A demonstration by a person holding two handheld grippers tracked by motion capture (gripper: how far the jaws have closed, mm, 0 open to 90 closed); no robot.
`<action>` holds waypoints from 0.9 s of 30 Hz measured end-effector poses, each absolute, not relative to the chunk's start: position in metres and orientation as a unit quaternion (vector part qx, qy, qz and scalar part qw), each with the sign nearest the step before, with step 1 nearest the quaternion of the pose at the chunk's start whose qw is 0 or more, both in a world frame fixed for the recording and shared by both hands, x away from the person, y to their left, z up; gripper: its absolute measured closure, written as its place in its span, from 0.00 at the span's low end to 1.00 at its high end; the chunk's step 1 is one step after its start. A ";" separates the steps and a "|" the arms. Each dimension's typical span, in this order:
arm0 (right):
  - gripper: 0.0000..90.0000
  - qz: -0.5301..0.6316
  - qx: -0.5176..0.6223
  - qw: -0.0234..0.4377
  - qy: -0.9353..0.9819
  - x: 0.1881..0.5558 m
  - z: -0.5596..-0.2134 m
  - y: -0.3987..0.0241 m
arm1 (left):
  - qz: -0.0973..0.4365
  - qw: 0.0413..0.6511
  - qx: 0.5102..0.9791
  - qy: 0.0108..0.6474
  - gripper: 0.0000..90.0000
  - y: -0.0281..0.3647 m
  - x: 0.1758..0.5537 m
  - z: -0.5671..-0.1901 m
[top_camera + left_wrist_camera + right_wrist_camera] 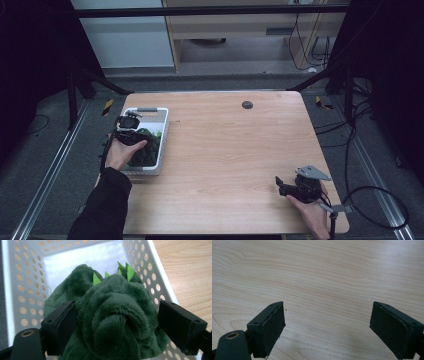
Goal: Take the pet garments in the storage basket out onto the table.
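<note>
**Left gripper straddles plush toy in basket**

High view: the left gripper (128,131) is over the white perforated basket (162,145) at the table's (230,150) left edge; the right gripper (289,188) rests spread, empty, near the right corner.

Left gripper view: jaws released, flanking the green plush dinosaur (112,317) inside the basket. Likely next: clench, then lift.

Right gripper view: jaws apart over bare wood.

I see my right tongs (328,327) with both black padded jaws spread wide apart over the pale, wood-grain tabletop (324,272), nothing between them.

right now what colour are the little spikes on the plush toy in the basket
Bright lime green spikes on a dark green plush toy; clearest in the left gripper view.
</note>
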State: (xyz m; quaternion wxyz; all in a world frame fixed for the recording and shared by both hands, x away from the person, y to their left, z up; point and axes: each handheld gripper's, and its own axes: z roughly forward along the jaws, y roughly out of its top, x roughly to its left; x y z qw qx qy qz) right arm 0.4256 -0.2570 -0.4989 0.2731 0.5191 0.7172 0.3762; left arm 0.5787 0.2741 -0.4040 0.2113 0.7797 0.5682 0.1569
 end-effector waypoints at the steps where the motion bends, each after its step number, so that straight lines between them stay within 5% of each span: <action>1: 0.14 0.376 0.519 0.273 0.717 0.426 -0.499 -0.257 | 0.156 0.210 0.780 0.569 0.17 0.274 0.579 -0.405; 17: 0.14 0.373 0.518 0.273 0.720 0.426 -0.500 -0.257 | 0.157 0.189 0.776 0.581 0.26 0.274 0.583 -0.422; 27: 0.14 0.373 0.519 0.270 0.720 0.426 -0.500 -0.257 | 0.147 0.180 0.775 0.588 0.60 0.278 0.582 -0.424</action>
